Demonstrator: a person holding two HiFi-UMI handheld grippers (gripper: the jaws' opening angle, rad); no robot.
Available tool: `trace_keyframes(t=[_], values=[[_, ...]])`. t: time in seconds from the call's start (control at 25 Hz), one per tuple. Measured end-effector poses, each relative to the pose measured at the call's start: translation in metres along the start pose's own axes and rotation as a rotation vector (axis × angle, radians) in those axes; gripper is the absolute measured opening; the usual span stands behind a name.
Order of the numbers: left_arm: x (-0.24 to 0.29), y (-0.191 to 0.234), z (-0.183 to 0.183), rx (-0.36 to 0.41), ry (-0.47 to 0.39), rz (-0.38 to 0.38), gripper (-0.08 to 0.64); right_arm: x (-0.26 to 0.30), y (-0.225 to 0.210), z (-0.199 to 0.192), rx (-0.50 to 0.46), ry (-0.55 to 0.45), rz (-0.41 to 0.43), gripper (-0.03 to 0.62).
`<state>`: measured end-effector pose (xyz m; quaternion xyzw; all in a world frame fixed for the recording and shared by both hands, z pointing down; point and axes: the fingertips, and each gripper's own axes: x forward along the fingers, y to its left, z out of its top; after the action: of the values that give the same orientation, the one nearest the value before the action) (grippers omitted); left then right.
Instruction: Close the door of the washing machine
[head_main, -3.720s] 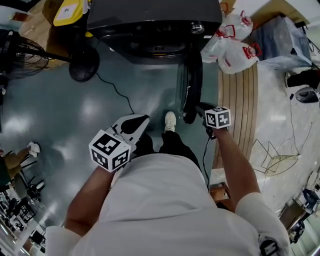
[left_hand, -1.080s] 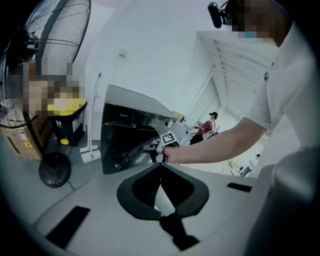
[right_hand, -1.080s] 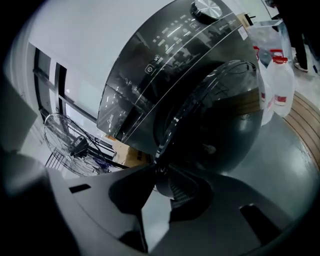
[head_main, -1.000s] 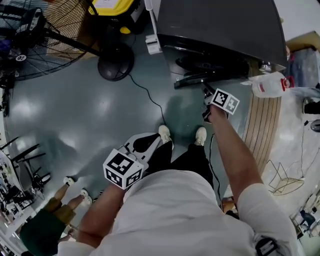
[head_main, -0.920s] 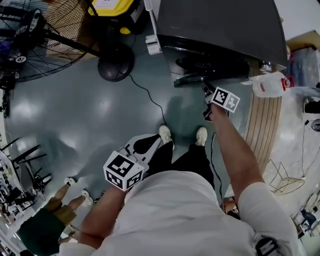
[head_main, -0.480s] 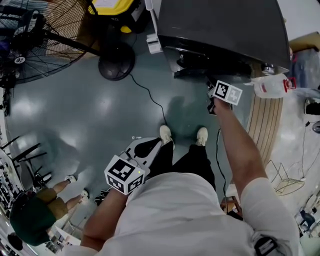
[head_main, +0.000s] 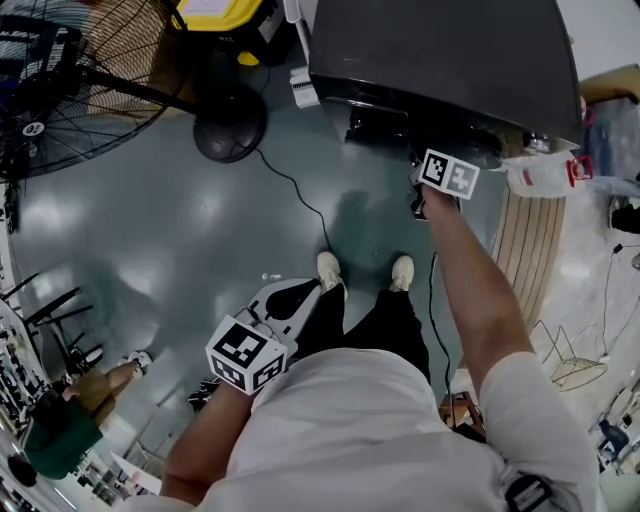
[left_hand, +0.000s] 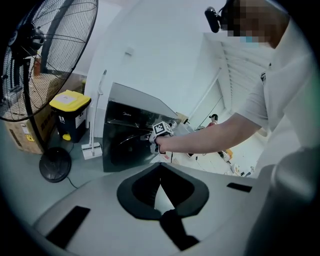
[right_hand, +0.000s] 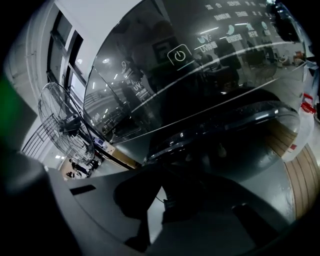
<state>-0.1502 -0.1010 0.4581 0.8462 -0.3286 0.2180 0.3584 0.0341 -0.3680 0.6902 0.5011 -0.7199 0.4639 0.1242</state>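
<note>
- The right tongs are pinched shut with nothing between them. They serve as a blunt pushing tip, not a clamp.
- The washing machine stands directly ahead of the right tongs, its dark glossy front filling the right gripper view.
- The round door lies just beyond the tips of the right tongs and a little to their right. Its bulging face is square-on to the line they point along.
- The tips look to be at the door's edge or against it. Dark tongs on dark glass make actual contact impossible to confirm.
- The door appears to be lying nearly flat against the machine's front. I cannot tell whether it has latched.
- In my judgement, any remaining move is a short push straight along the tongs' own axis, into the machine.
- The left tongs have their tips together and hold nothing.
- The left tongs hang well back from the machine, low beside the person's legs and above the floor, so the door is far ahead of them.
- The right hand is clearly the nearer one and the one placed to finish the push.
</note>
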Motion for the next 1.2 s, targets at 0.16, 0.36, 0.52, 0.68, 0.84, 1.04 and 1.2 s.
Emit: trace_keyframes(t=[0.16, 0.36, 0.52, 0.68, 0.84, 1.04, 1.2], values=[[0.000, 0.003, 0.002, -0.006, -0.002, 0.012, 0.017, 0.006, -0.002, -0.002, -0.015, 0.028, -0.026, 0.008], [-0.003, 0.007, 0.002, -0.014, -0.002, 0.025, 0.017, 0.015, -0.004, -0.005, -0.046, 0.080, -0.060, 0.008], [-0.004, 0.008, -0.005, -0.025, 0.010, 0.030, 0.017, 0.022, -0.005, -0.004, -0.081, 0.115, -0.052, 0.008], [0.000, 0.003, -0.010, -0.033, 0.011, 0.037, 0.017, 0.028, -0.003, -0.004, -0.076, 0.164, -0.060, 0.008], [0.003, -0.006, -0.012, -0.026, 0.008, 0.025, 0.017, 0.026, -0.003, -0.006, -0.107, 0.167, -0.044, 0.008], [0.009, -0.015, -0.006, -0.017, -0.014, 0.026, 0.017, 0.021, 0.001, -0.001, -0.163, 0.153, -0.014, 0.008], [0.016, -0.029, -0.003, -0.005, -0.026, 0.015, 0.017, 0.004, 0.009, -0.003, -0.204, 0.155, 0.016, 0.008]])
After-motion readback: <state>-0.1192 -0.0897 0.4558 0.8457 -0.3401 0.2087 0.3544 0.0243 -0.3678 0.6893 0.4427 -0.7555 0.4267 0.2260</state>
